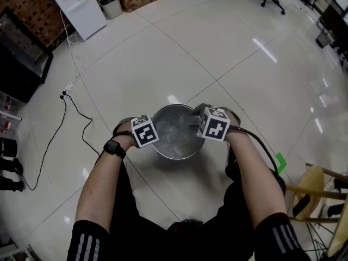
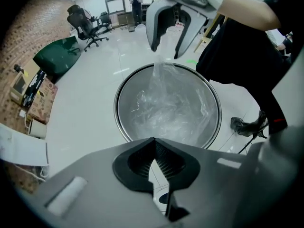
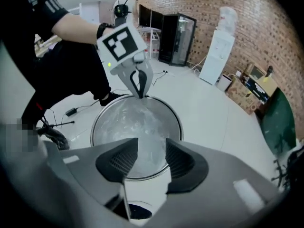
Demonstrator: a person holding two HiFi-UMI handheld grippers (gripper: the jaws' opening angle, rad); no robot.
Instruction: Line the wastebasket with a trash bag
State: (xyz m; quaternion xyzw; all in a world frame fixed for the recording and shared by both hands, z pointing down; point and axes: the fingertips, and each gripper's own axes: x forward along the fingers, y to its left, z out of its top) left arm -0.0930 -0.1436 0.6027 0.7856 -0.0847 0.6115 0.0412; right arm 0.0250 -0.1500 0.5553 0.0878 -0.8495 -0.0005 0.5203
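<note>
The left tool is clenched tight at the left rim of the round metal wastebasket, and I cannot tell if any film is caught in it, while the right tool stands released at the right rim with nothing pressed between its pads. The clear trash bag lies crumpled inside the wastebasket, one edge rising toward the right tool. The wastebasket stands on the white tiled floor, with a white water dispenser far behind.
</note>
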